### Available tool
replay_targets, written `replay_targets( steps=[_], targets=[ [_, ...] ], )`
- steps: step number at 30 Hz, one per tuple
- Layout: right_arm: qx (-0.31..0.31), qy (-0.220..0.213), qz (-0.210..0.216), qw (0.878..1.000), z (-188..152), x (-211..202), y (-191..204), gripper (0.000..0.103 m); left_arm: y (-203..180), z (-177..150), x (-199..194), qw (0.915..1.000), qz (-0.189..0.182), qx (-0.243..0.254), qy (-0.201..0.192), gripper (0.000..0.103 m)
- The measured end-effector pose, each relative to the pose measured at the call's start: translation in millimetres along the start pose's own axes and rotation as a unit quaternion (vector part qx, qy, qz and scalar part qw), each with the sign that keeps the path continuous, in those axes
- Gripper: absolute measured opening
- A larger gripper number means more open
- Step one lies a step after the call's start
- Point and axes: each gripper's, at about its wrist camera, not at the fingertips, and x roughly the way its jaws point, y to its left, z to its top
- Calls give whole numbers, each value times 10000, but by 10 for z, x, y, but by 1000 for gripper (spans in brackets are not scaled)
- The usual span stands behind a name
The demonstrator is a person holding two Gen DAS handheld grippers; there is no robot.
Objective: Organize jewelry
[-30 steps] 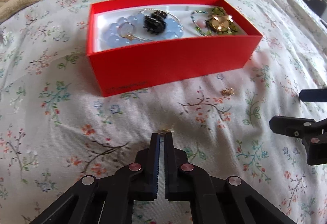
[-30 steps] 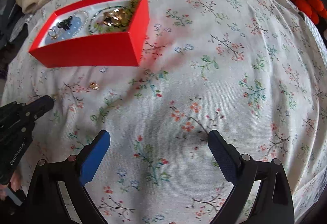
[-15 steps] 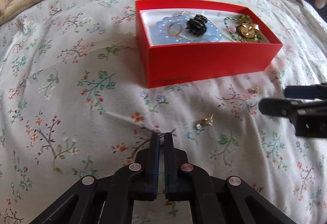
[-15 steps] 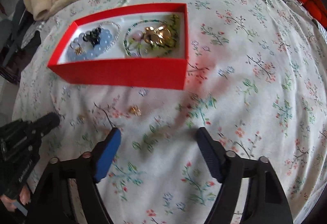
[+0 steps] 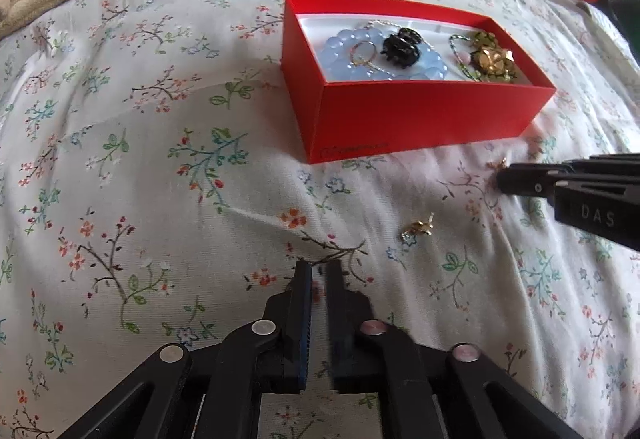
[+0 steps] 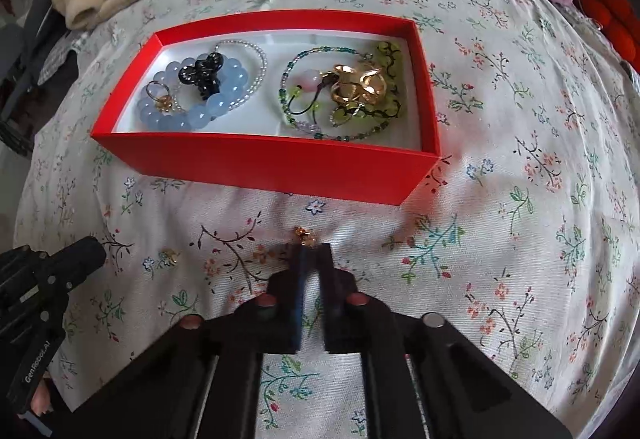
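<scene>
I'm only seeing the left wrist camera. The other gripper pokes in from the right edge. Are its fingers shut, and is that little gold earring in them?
Observer: From the right wrist camera, the right gripper has its fingers pressed together, so it is shut.
Operator: And the earring?
Observer: The gold earring sits right at the fingertips. I cannot tell whether it is pinched or just touching.
Operator: Is there any room in the box?
Observer: In the red box, a green bead string loops around a gold clip. A strip of bare white floor lies between that and the blue bracelet.
</scene>
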Motion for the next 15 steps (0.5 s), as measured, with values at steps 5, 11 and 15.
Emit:
replay_targets(
  steps=[5, 11, 15],
  targets=[
    [86, -33, 80, 9999, -13, -98, -91, 0, -144, 7, 35, 9994, -302, 191, -14, 24],
    [151, -43, 97, 9998, -60, -196, -218, 0, -337, 47, 170, 9982, -429, 427, 34, 40],
    [210, -38, 124, 9997, -81, -233, -299, 0, -430, 82, 238, 9980, -364, 525, 16, 44]
  ],
)
